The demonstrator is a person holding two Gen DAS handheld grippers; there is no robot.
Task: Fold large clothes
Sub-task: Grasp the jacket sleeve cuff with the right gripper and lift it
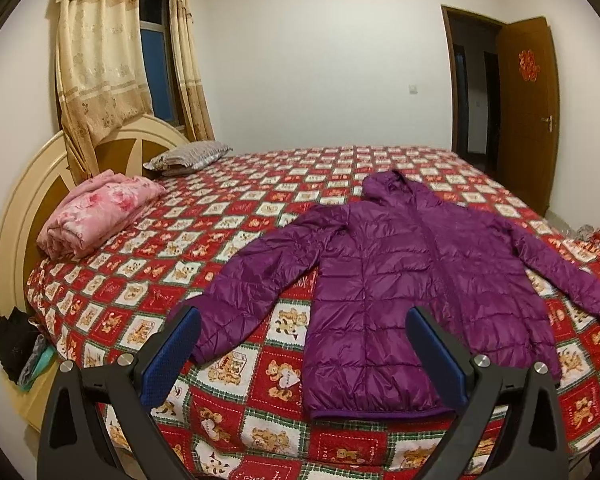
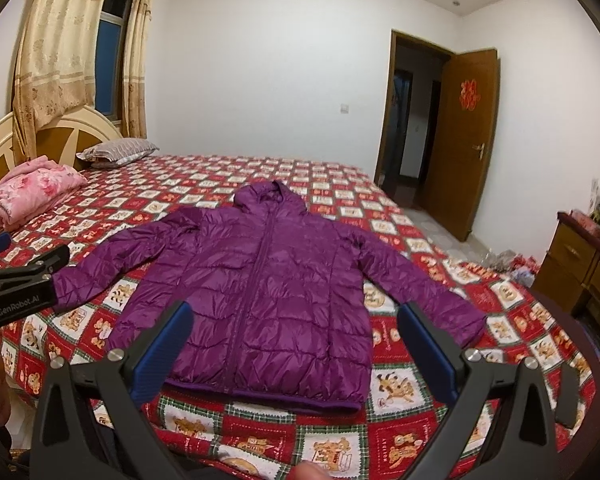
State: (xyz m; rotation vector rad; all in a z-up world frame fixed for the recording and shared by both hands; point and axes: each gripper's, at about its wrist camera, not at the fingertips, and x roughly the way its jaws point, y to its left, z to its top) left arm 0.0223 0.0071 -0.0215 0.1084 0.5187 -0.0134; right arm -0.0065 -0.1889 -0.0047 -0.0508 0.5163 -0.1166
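A purple hooded puffer jacket [image 1: 404, 280] lies flat and face up on the bed, zipped, both sleeves spread out, hem toward me; it also shows in the right wrist view [image 2: 260, 292]. My left gripper [image 1: 304, 320] is open and empty, held above the bed's near edge over the jacket's left sleeve and hem. My right gripper [image 2: 294, 316] is open and empty, held above the jacket's hem. The left gripper's body [image 2: 20, 288] shows at the left edge of the right wrist view.
The bed has a red checked teddy-bear quilt [image 1: 236, 216]. A folded pink blanket [image 1: 96, 212] and a grey pillow [image 1: 188, 154] lie by the headboard. A wooden dresser [image 2: 580, 264] stands at the right. An open door [image 2: 460, 140] is beyond the bed.
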